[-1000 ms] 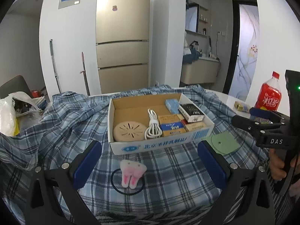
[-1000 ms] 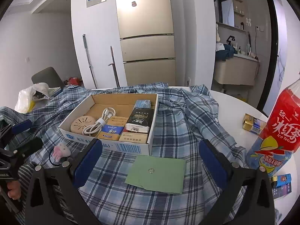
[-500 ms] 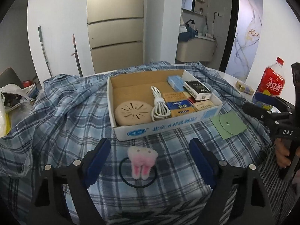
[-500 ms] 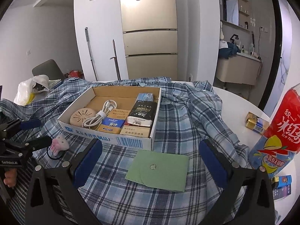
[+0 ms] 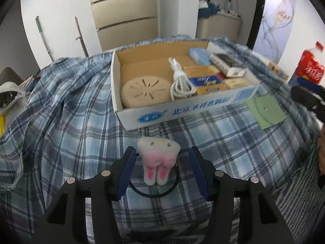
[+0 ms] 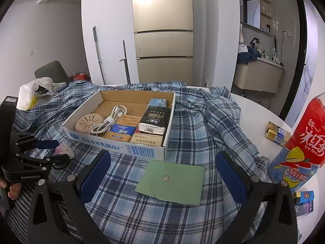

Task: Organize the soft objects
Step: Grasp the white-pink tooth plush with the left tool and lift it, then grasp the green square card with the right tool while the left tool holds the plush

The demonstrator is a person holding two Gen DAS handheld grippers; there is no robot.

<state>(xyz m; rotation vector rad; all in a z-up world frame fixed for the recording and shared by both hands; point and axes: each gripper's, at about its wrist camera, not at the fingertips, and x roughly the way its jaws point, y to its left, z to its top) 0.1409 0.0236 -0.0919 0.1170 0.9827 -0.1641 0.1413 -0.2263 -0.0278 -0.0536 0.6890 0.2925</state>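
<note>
A plush tooth-shaped toy (image 5: 158, 160), white on top with pink below, is being bracketed by the left gripper (image 5: 161, 169) on the blue plaid cloth (image 5: 67, 126). The blue pads (image 5: 127, 170) are being held on either side of the toy with a visible gap at each side, so the claw is being kept parted and nothing is being squeezed. A black ring (image 5: 154, 191) attached to the toy is being left lying flat on the cloth under it. From the right wrist view the same toy (image 6: 64, 149) is being seen between the left gripper's (image 6: 53, 150) two fingers, just in front of the near left corner of the cardboard box (image 6: 142, 151).

The right gripper (image 6: 163, 173) is being held wide apart above the cloth, with a green fabric pouch (image 6: 171, 181) lying between its fingers and untouched by them; nothing is being gripped.

Inside the box, a round beige vented disc (image 5: 145, 91), a coiled white cable (image 5: 179, 81), several small cartons (image 5: 207, 83) and a dark tissue pack (image 6: 155, 120) are being kept. An iced tea bottle (image 6: 302, 142) is being left standing at the right on the white table (image 6: 262, 111), near a small gold carton (image 6: 277, 133).
</note>
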